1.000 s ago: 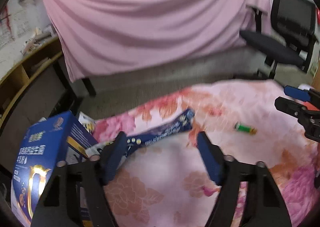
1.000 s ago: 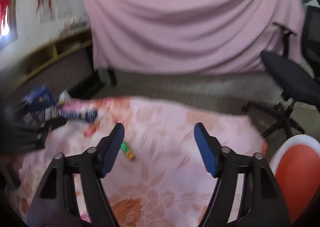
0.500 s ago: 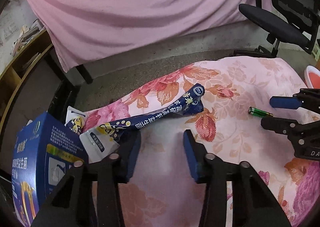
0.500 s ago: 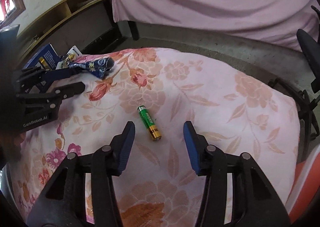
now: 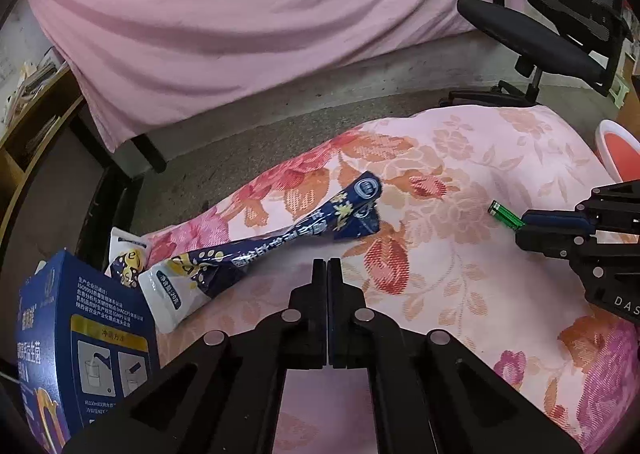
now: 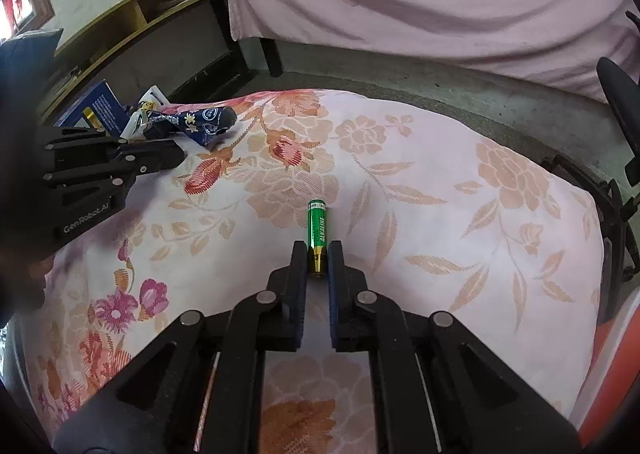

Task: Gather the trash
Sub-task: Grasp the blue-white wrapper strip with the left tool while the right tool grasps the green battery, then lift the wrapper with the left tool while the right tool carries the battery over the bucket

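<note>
- The flowered pink tablecloth fills the space under and around both sets of jaws; it looks soft and a little rumpled, so expect small items to sit loosely on it.
- A plain pink drape hangs well beyond your jaws, with a black office chair off to the far right of the left gripper's view. Neither is in your way.
- A blue carton stands at the near left of the left jaws, at the cloth's edge. It is probably light cardboard, stiff enough to take by a wall.
- A twisted blue snack wrapper lies just ahead and left of the left jaws, with white sachets touching its near end. It should be thin, crinkly and slippery; pinch it at the bunched middle.
- Your left gripper has just been closing and its pads now meet with nothing between them; the wrapper sits just beyond the tips, not held.
- Your right gripper has just been closing too and now stands narrow, pressed on the gold end of the green battery.
- The battery points straight ahead from the right jaws, its green body sticking out past the tips. It is small, hard, smooth and round, so it may roll or pivot; a hold nearer its middle would likely be steadier.
- Nothing lies between the battery and the wrapper, and the two grippers are well apart.
</note>
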The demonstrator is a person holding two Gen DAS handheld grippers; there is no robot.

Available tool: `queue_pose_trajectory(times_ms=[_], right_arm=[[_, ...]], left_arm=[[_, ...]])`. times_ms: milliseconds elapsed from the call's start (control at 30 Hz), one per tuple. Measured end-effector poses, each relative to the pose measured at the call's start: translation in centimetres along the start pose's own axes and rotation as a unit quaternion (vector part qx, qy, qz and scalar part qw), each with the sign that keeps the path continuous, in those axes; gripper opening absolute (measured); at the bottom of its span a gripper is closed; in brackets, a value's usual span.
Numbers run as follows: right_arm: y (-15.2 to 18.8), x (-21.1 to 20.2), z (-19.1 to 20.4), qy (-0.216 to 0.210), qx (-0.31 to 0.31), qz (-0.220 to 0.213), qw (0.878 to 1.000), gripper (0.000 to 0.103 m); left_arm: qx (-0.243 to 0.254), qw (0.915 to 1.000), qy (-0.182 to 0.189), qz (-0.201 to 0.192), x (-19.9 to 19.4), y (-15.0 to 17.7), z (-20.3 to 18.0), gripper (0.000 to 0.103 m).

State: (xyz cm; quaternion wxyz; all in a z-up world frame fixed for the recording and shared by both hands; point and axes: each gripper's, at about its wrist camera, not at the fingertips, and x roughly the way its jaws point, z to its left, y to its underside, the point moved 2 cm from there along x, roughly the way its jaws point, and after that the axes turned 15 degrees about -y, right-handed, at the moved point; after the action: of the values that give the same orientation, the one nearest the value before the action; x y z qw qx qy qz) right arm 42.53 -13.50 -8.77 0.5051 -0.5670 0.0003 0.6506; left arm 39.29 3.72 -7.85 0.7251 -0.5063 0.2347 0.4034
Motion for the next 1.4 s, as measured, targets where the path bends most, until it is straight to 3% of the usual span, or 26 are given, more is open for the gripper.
queue_pose_trajectory(times_ms=[167,300,333,400,433,467,500,700,833,1000,1100,1267,1400], right_arm=[[0.6,-0.9,-0.4,-0.006,0.009,-0.008,1.000,0.032],[0.5,-1.4,-0.7,-0.007,0.019,-0.020,1.000,0.032],[0.6,-1.6,-0.8,-0.007,0.020,-0.021,1.000,0.032],[0.6,-1.6,-0.9,-0.004,0.021,-0.023,1.000,0.032],[0.5,-1.6,-0.8,-0.003,0.022,-0.024,0.999,0.032],[0.6,-1.7,-1.0,-0.003,0.024,-0.027,0.999,0.032],[0.6,-1.9,-1.1,-0.004,0.026,-0.029,0.999,0.032],[0.4,-1.6,-1.2,-0.007,0.031,-0.028,0.999,0.032],[0.4,-1.6,-1.3,-0.009,0.032,-0.028,0.999,0.032],[0.3,-1.6,-1.6,-0.013,0.038,-0.030,0.999,0.032],[0.3,-1.7,-1.6,-0.012,0.038,-0.034,0.999,0.032],[0.6,-2.9,-1.3,-0.011,0.032,-0.057,0.998,0.032],[1.2,-4.5,-0.8,-0.004,0.020,-0.083,0.996,0.032]], left_arm=[[0.003,0.9994,0.022,-0.025,-1.8,0.5,-0.1,0.000],[-0.005,0.9984,0.011,-0.055,-3.3,0.2,0.6,0.001],[-0.006,0.9982,0.006,-0.059,-3.5,0.0,0.7,0.004],[-0.006,0.9981,-0.010,-0.061,-3.3,-0.5,0.9,0.021],[-0.007,0.9979,-0.018,-0.062,-3.2,-0.7,0.9,0.037],[-0.007,0.9975,-0.024,-0.065,-3.2,-0.8,0.8,0.044],[-0.005,0.9973,-0.027,-0.068,-3.0,-0.9,0.8,0.044],[0.057,0.9971,-0.038,-0.032,0.4,-1.4,-0.5,0.044],[0.072,0.9965,-0.042,-0.009,1.7,-1.4,-0.9,0.044],[0.078,0.9963,-0.035,-0.004,1.7,-1.4,-1.4,0.026],[0.084,0.9958,-0.035,-0.002,1.4,-1.3,-1.6,0.010],[0.066,0.9971,-0.032,-0.019,0.1,-1.1,-2.1,0.007],[0.024,0.9982,-0.008,-0.055,-2.6,-1.2,-2.2,0.007]])
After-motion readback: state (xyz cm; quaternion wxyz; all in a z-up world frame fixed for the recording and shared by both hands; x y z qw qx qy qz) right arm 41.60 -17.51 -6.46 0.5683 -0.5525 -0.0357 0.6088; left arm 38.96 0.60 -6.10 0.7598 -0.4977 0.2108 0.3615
